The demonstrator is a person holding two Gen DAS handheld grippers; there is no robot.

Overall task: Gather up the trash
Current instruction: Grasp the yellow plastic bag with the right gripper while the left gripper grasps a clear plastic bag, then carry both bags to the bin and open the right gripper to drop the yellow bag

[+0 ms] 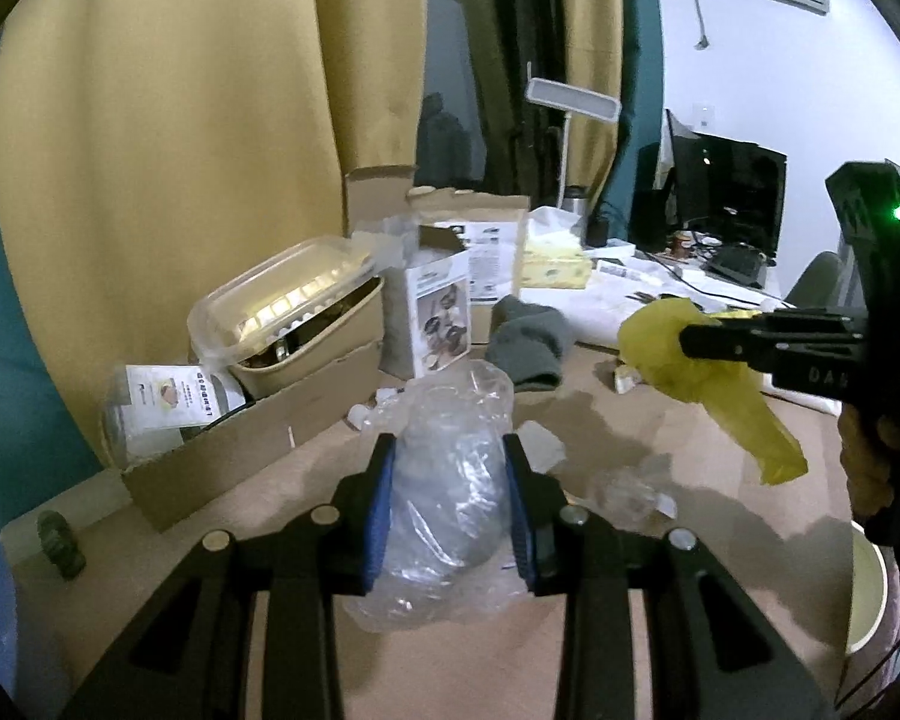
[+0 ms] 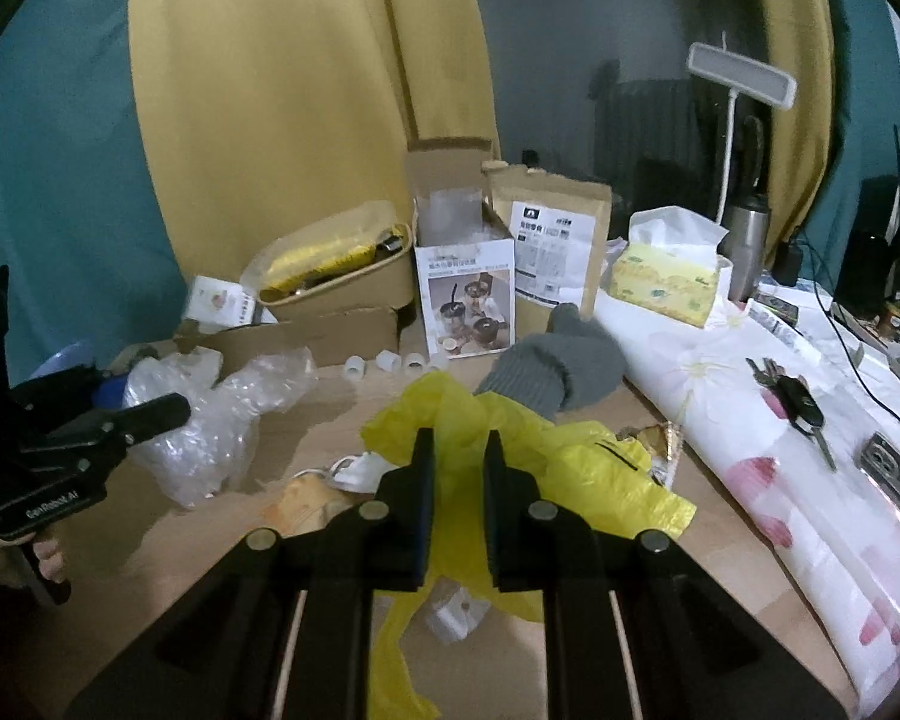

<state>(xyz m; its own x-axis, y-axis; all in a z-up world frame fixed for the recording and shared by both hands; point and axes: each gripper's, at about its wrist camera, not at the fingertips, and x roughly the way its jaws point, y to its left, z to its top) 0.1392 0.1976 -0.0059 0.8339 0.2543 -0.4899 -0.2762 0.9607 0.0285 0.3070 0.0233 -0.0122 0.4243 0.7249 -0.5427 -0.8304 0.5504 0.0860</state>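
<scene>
Between your left gripper's (image 1: pixel 450 510) blue-padded fingers (image 1: pixel 381 516) sits a crumpled clear plastic bag (image 1: pixel 450 480), pinched at both sides and lifted over the wooden tabletop (image 1: pixel 660 600); your right gripper (image 2: pixel 459 504) has its fingers drawn close on a yellow plastic bag (image 2: pixel 576 468), which trails below them. Behind both bags on the table lie a grey knit glove (image 2: pixel 561 369), a white product box (image 2: pixel 468 300), a kraft takeaway container (image 1: pixel 306 324) with a clear lid, and a yellow tissue pack (image 2: pixel 666 282); small scraps (image 1: pixel 630 492) rest near the clear bag.
</scene>
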